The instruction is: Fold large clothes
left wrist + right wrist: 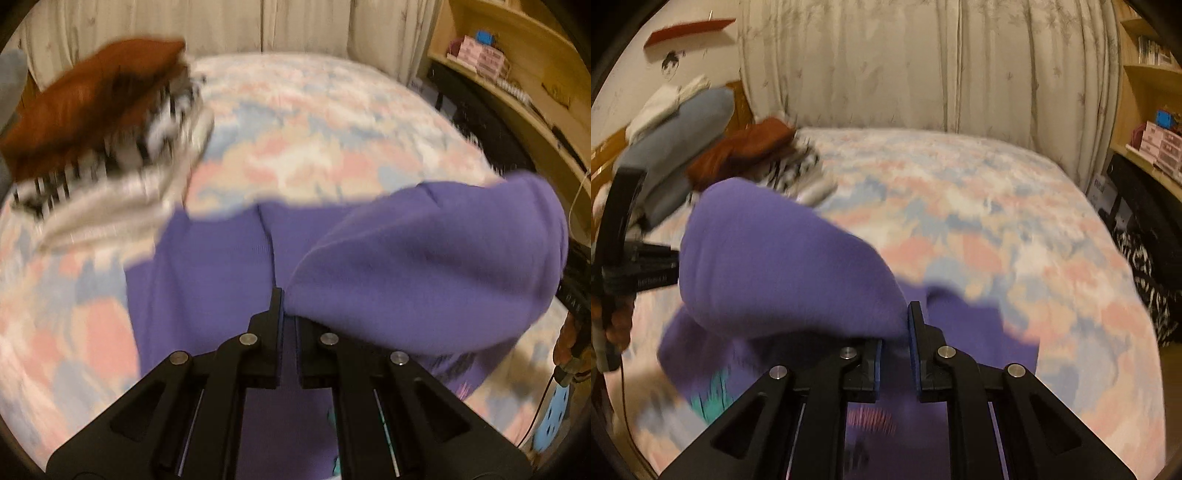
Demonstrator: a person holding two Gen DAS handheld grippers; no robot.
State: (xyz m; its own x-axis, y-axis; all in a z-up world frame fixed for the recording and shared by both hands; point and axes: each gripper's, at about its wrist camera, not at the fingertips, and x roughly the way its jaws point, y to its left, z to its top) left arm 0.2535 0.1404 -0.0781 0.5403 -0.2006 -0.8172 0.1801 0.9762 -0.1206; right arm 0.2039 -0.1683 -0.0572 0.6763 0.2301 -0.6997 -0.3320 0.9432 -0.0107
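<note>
**Both jaws pinched on the purple garment above the bed**

My left gripper [284, 314] has its jaws drawn almost fully together, and a fold of the purple garment [406, 266] is nipped between them. The cloth bulges up and away to the right of my left fingers, then drapes down onto the bed [314, 122] below and to the left. My right gripper [905, 332] is in the same state: jaws all but closed, with purple fabric caught between the blue pads. From there the garment [775, 266] billows up and to the left, while another part of it lies flat on the bedspread just beyond my right fingertips. A teal print and a pinkish one show on the cloth beneath the right gripper, though both are too blurred to read.

The garment sits at the near edge of the bed, partly lifted and partly resting on the pastel pink, blue and white cover. At the far left of the bed is a stack of folded clothes [110, 122], with a rust-brown piece on top of black-and-white and pale ones. A grey pillow [676, 155] lies farther left of it. Curtains [923, 66] hang behind the bed, and wooden shelves [517, 81] stand at the right.

Both views are smeared with motion.
</note>
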